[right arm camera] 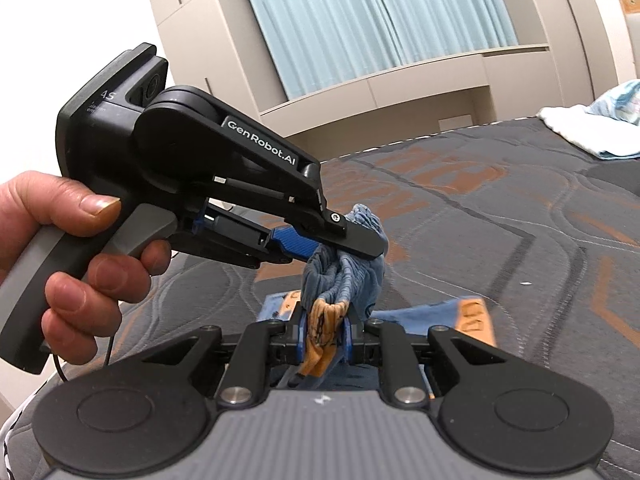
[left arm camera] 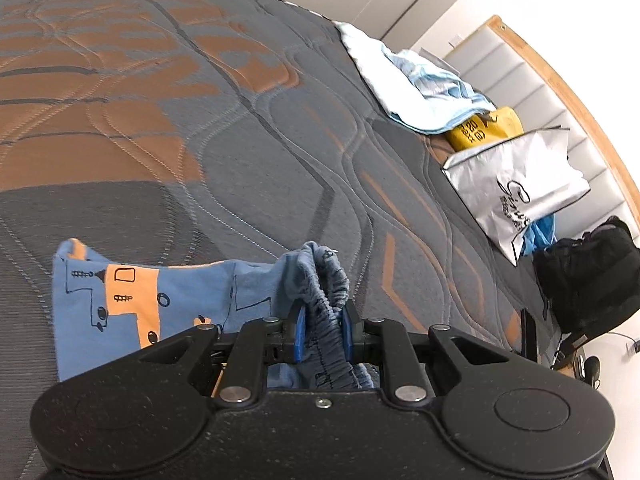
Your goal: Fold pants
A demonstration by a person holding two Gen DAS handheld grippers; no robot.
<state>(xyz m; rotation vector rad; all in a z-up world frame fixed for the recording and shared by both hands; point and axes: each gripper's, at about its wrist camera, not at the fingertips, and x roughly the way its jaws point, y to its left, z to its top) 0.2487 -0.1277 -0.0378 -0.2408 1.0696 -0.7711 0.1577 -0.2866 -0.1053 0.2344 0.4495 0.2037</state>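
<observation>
Left gripper (left arm camera: 322,330) is pinching the gathered elastic waistband of the pants (left arm camera: 168,300), its blue pads pressed onto the bunched blue cloth. Seen from the right wrist view, this left gripper (right arm camera: 340,246) holds the waistband lifted off the mattress (right arm camera: 500,216), while the right gripper (right arm camera: 324,338) is clamped on an orange-and-blue bunch of the same pants (right arm camera: 348,256) just below it, so the two grips sit close together. The remaining cloth trails down onto the mattress beneath both grippers.

These pants look like light, soft knit fabric: limp, no stiffness, sagging wherever unsupported, and unlikely to slip much from the pads because the ruched elastic gives thickness to bite on. The waistband is probably the surest hold; a single thin layer of leg cloth would bunch and pull out more easily. For a tidy fold I judge the grips should move apart, toward the waistband's two ends, so the cloth hangs flat rather than twisted.
</observation>
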